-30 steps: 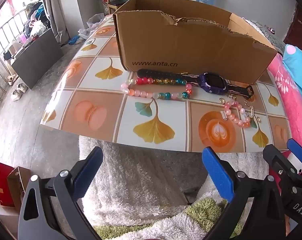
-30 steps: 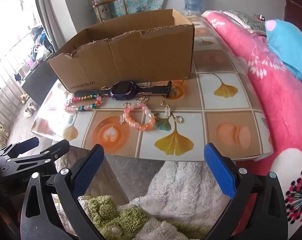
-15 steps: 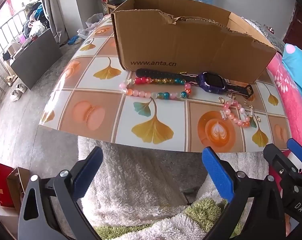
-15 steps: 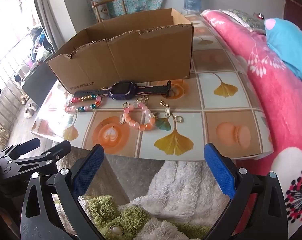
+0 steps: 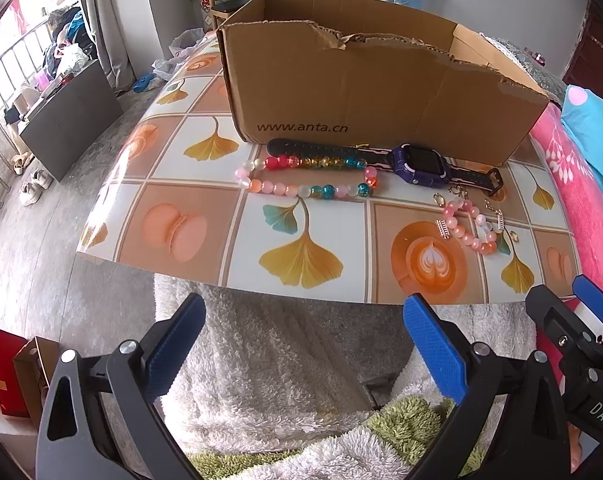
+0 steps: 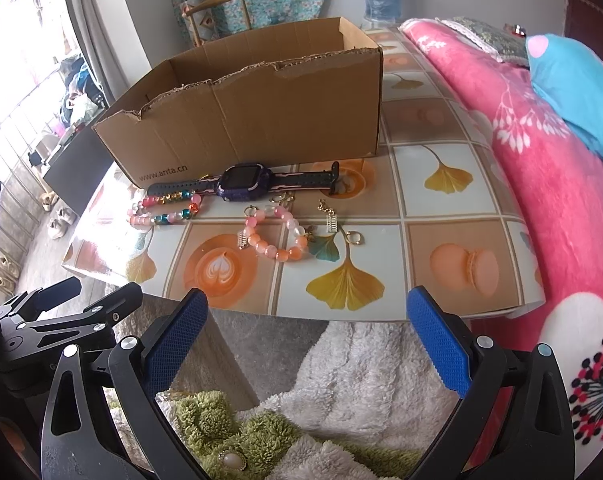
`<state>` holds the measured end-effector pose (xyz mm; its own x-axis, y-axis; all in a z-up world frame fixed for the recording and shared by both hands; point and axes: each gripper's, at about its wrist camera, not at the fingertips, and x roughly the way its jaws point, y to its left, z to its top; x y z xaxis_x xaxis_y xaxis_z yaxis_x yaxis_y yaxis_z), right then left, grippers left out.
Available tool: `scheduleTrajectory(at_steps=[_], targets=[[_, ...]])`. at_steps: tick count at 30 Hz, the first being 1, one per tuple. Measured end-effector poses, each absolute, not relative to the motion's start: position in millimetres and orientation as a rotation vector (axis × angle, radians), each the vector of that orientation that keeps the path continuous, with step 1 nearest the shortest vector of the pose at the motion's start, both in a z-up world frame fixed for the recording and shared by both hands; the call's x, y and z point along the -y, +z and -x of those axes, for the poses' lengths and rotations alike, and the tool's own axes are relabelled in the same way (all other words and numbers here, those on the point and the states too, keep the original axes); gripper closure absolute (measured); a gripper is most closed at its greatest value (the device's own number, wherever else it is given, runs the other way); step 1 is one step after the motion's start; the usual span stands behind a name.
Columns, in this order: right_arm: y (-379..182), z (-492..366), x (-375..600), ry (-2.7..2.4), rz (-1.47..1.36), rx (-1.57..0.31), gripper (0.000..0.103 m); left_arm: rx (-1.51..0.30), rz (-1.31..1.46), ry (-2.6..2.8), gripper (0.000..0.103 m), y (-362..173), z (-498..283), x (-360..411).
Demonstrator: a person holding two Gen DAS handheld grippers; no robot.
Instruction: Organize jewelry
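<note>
A brown cardboard box (image 5: 381, 92) (image 6: 253, 112) stands open-topped on the patterned table. In front of it lie a purple watch (image 5: 419, 162) (image 6: 243, 180), a long multicolour bead string (image 5: 305, 178) (image 6: 165, 210), a pink bead bracelet (image 5: 467, 226) (image 6: 277, 234) and small gold earrings (image 6: 341, 226). My left gripper (image 5: 301, 344) is open, held off the table's near edge, nothing between its blue pads. My right gripper (image 6: 307, 336) is also open and empty, short of the table. Each gripper shows at the edge of the other's view.
The table (image 5: 189, 232) has a tiled leaf-and-coffee cover. A pink flowered blanket (image 6: 541, 168) and blue cushion (image 6: 573, 80) lie along the right side. White and green fleece (image 5: 261, 380) is below the grippers. A chair (image 6: 217, 12) stands behind the box; paper bags (image 5: 9, 376) on the floor at left.
Both grippers have crept slightly forward toward the table; the jewellery and box have not moved, and both stay open.
</note>
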<state>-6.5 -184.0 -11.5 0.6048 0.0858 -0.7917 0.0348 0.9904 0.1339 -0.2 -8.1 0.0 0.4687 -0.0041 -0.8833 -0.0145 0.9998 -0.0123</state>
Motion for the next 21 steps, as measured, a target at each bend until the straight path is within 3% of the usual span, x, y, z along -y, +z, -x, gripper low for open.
scheduleTrajectory(at_steps=[21], targets=[[-10.1,4.4,183.4,0.032,-0.139,-0.918,0.007,-1.08,0.019,0.005,0.005,1.1,-0.8,9.1]])
